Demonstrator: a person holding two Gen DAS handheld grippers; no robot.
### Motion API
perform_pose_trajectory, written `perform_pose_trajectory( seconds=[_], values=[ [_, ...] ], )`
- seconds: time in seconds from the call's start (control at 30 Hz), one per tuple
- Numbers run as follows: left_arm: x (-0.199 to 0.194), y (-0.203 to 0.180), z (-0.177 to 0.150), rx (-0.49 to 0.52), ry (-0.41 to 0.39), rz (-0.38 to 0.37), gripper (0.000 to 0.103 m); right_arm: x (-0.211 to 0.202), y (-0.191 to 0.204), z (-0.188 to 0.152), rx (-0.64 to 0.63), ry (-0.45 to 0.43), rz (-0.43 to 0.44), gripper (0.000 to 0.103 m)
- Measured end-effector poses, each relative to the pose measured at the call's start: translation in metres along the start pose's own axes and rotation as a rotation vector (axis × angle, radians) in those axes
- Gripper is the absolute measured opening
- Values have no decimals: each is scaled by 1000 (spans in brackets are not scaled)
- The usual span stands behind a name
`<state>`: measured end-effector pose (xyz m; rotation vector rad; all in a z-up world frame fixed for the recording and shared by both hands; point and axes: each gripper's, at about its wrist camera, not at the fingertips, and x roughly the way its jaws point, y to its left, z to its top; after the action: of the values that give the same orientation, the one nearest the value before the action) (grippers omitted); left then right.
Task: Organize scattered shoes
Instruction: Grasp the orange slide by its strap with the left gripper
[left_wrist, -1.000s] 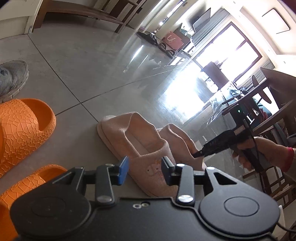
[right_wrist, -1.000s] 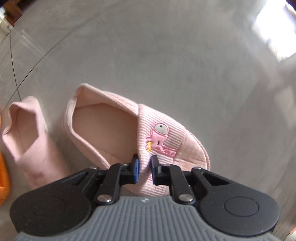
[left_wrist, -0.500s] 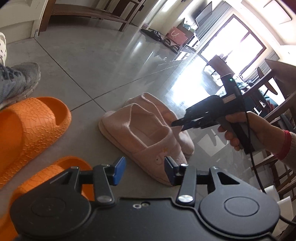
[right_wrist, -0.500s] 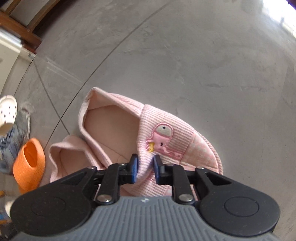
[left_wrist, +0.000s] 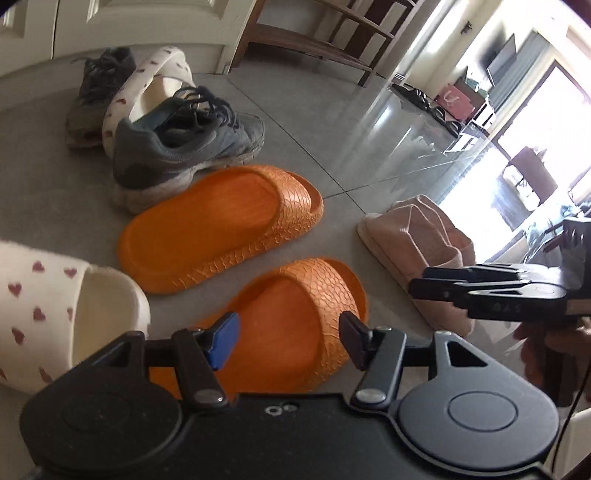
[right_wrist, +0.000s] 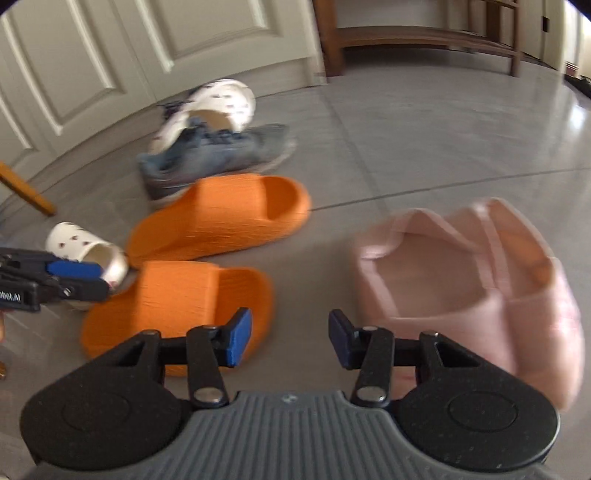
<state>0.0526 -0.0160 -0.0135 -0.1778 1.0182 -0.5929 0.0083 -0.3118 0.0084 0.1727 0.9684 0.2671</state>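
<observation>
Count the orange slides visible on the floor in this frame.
2. The near orange slide lies just ahead of the left hand-held gripper; the far orange slide lies beside it, next to the grey sneaker. Neither is hidden.

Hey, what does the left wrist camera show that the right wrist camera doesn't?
Only the left wrist view: a second grey sneaker behind the white slipper, and the bright window.

Only the right wrist view: the insides of the pink slippers, blurred.

Both: two orange slides, a grey sneaker, heart-print white slippers, and both tongs, left and right, opening on nothing.
</observation>
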Motion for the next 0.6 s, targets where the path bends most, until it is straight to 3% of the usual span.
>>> perform_pose_trajectory(
  seconds=[0.1,0.3,0.43,0.6],
  values=[
    [9,-3,-6,-47,-6,-42,58,10,-2,4,63,-9,23,50],
    [52,5,-2,-156,8,-122,52,-9,-20,5,118,-57,-21,52],
    [78,6,5,-143,46,-182,21,-19,-33,-4,172,-68,-67,53],
    [81,6,12,-87,75,-282,13,-34,-53,-17,232,-70,-105,53]
  ],
)
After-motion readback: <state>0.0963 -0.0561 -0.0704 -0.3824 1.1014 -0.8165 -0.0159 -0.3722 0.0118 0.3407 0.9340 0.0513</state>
